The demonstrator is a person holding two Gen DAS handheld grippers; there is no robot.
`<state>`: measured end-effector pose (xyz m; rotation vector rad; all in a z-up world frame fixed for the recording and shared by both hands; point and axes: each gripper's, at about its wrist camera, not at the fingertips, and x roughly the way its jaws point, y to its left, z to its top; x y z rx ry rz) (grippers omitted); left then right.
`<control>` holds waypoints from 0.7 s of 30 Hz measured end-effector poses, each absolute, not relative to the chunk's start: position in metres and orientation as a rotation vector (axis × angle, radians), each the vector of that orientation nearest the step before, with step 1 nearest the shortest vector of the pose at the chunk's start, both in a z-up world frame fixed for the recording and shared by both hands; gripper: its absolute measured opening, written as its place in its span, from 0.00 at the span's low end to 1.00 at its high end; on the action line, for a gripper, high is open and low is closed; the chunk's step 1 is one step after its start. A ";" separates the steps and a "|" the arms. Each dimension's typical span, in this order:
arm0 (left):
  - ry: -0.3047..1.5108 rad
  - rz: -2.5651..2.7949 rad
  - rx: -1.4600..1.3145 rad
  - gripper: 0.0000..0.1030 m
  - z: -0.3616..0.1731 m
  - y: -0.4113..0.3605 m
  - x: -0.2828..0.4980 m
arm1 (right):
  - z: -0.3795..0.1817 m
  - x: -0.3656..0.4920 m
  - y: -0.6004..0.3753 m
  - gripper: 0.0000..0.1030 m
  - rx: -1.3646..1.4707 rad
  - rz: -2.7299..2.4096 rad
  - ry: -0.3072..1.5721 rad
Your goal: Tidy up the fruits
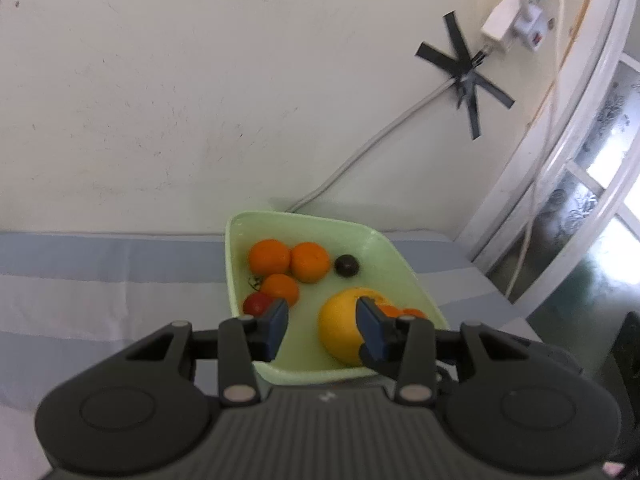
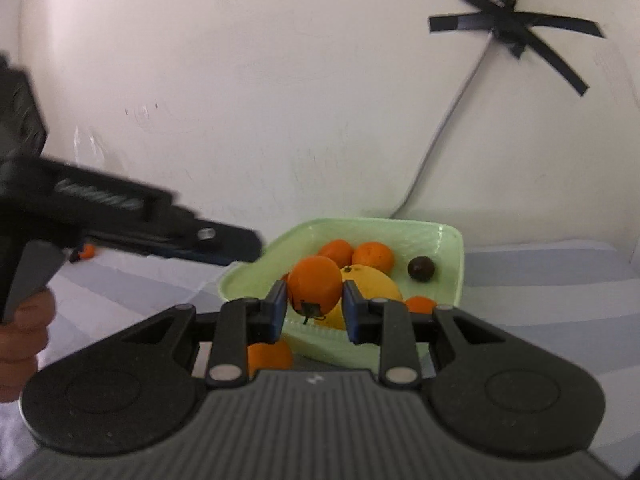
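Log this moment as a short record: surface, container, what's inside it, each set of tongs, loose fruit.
surface: striped cloth
container: pale green tray
contents: oranges, a big yellow fruit, a dark round fruit, a small red fruit
left tongs: over the tray, nothing between the pads
right tongs: shut on an orange fruit
loose fruit: another orange on the cloth, outside the tray

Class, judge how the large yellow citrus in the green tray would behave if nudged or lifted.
The yellow citrus looks round, so it would probably roll across the green tray. It is the biggest fruit there, likely the heaviest. Its smooth rind may slip.
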<state>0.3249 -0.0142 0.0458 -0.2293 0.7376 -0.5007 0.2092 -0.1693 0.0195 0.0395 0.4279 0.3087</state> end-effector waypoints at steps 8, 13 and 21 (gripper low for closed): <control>0.697 -0.520 -0.160 0.38 0.048 -0.007 0.281 | 0.022 0.209 -0.186 0.32 0.056 0.310 0.387; 0.680 -0.538 0.038 0.49 0.043 -0.045 0.254 | 0.032 0.198 -0.214 0.32 0.148 0.292 0.350; 0.772 -0.459 0.201 0.49 0.011 -0.093 0.273 | 0.026 0.204 -0.222 0.32 0.188 0.273 0.363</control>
